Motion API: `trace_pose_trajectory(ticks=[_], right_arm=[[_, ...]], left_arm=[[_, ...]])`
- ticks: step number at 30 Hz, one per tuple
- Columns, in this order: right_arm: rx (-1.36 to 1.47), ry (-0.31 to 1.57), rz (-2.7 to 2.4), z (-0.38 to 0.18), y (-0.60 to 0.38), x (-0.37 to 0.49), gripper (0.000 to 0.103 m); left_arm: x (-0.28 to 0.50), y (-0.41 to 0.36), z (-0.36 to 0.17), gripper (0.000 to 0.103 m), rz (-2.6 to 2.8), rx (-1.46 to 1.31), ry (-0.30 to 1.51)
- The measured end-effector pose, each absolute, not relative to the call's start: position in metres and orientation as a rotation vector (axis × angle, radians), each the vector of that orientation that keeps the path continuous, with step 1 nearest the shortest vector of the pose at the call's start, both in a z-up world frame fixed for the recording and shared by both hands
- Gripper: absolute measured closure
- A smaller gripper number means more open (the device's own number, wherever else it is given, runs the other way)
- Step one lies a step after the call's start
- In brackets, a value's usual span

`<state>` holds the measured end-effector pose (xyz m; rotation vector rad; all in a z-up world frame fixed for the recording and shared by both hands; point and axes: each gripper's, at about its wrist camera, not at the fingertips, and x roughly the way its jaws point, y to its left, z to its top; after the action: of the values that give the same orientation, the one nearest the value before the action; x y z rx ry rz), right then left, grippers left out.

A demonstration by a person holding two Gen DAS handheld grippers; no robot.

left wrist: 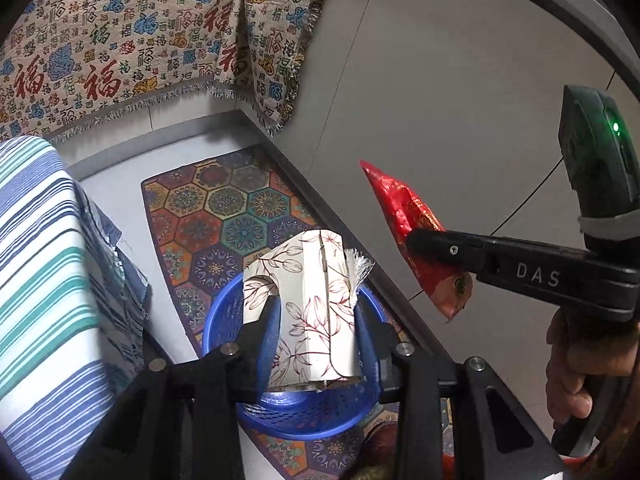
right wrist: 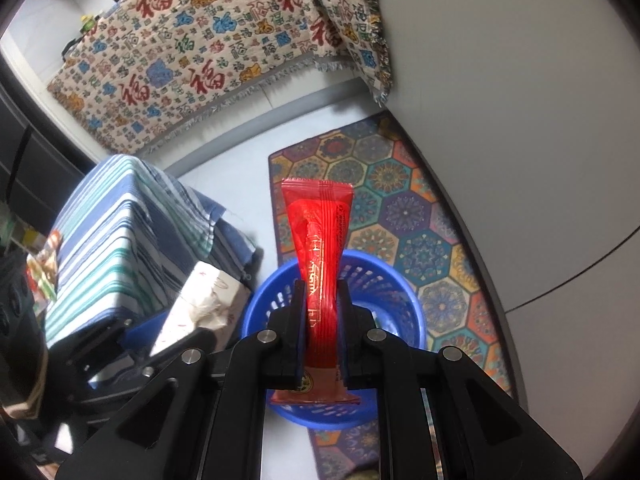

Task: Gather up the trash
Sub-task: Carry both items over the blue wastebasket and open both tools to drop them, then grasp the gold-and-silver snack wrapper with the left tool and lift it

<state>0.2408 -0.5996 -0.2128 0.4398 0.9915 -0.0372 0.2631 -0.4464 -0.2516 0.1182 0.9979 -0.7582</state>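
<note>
In the left wrist view, the left gripper is clamped on a flattened cardboard box printed with red leaf outlines, one blue pad on each side of it, and holds it directly above the round blue perforated plastic basket, which stands on a hexagon-patterned multicolour floor mat. To the right, the right gripper pinches a crinkled red foil snack wrapper, which hangs beside the basket rather than over it. In the right wrist view, the right gripper is closed on the same red wrapper, which stands up between the jaws with the blue basket below and behind it; the leaf-printed box shows at left. The basket interior looks mostly bare, though the held items hide much of it. Judged progress: both pieces are collected and positioned; neither is yet released into the basket.
</note>
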Motion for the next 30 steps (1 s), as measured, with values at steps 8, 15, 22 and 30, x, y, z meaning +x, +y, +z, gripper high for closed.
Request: trace_pose_trajectory(ticks=[8,15,22,30], right_arm=[[0.459,0.94,-0.072,-0.206,-0.607,0.24,0.056],[0.362,0.884,-0.122,-0.183,-0.593,0.235,0.026],[0.171,0.824,-0.106,-0.154,-0.541,0.235,0.021],[0.035,0.793,0.146,-0.132,-0.418,0.227,0.021]], left_arm=[[0.268,-0.45,-0.255,0.033,-0.76,0.1,1.001],[0.247,-0.426,-0.217,0.033,-0.747,0.062,0.945],[0.204,-0.34,-0.174,0.032,-0.672,0.025,0.889],[0.172,-0.198,-0.183,0.032,-0.388,0.048,0.912]])
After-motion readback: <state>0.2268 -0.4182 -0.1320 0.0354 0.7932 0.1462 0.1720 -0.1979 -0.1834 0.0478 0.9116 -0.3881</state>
